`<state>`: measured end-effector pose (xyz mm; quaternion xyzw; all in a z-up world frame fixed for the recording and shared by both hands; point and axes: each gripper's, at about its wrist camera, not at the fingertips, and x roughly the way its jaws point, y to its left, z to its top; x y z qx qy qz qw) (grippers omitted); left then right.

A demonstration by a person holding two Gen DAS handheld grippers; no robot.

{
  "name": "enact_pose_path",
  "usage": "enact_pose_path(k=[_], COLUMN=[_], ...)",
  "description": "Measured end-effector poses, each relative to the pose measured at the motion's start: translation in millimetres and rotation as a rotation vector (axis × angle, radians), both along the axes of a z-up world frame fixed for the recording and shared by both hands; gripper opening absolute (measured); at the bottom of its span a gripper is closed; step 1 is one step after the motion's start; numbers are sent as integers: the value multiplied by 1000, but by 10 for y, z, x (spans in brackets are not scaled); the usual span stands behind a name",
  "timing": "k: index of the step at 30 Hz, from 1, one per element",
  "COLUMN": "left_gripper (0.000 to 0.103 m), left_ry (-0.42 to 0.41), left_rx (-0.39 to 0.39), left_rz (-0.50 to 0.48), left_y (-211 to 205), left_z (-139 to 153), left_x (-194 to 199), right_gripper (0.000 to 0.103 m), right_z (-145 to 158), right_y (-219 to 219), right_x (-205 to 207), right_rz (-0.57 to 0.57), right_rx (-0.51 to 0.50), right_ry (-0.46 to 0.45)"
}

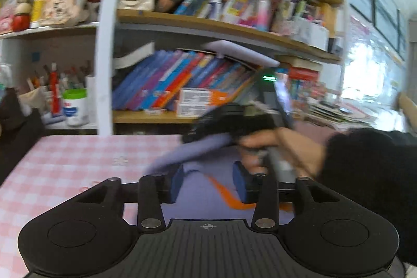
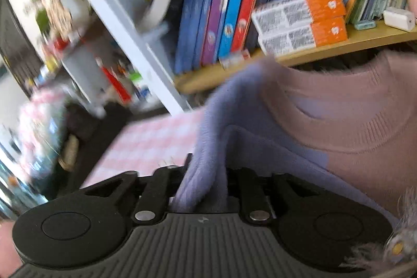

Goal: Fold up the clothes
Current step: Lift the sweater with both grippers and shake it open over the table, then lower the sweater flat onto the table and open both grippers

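- The right gripper has its fingers pinching a fold of the lavender fleece garment, lifting that edge so it can be carried over.
- The left gripper hovers with fingers spread above the garment's orange-marked body, which lies on the pink checked surface.
- A pink knit sweater lies just behind, touching the fleece.

The left wrist view sits low over the table, level, facing the bookshelf beyond the table's far edge. The right wrist view is tilted, pressed close against the clothes, facing the same shelf from nearer. Both share the leaning books and the orange boxes.
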<state>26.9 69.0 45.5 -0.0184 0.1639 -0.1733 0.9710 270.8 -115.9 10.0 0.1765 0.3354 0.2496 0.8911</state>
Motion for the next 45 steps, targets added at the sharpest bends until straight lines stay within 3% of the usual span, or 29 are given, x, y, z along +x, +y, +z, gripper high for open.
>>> enact_pose_path(k=[4,7,12,21,26,28,32,35,39,42,45], left_gripper=[49,49,50,51,51,51,51,51,51,51,53], left_ry=[-1,18,45,45,61,78,127,166,223,244,267], left_rx=[48,56,71,189,208,226,285,313,359,335,289], left_rz=[-42,-47,-41,-122,-199,-242,-313,-366,-367,-374,-372], left_y=[-118,-159,-256,-739,-1024,-1140,-1272,-1341,-1321,-1234,-1141], left_z=[-52,-104,-156,-140,-210,-265,-399,-485,-594,-624,-637], left_x=[-97,-105,-85,-32,-19,-36,-97,-122,-89,-82,-51], right_gripper=[55,61,62,58,57,57,57,56,50,48,57], right_z=[75,135,111,-30,-167,-209,-272,-279,-257,-254,-270], right_y=[-83,-352,-934,-2018,-2164,-2218,-2319,-2318,-2320,-2339,-2455], right_x=[-353,-756,-1235,-1965,-2225,-2274,-2231,-2083,-1700,-1375,-985], right_rz=[114,168,129,9,-48,-66,-82,-97,-124,-149,-197], right_rx=[-3,2,-75,-237,-369,-379,-320,-319,-368,-430,-468], right_ry=[-80,-142,-157,-148,-152,-142,-91,-68,-45,-33,-21])
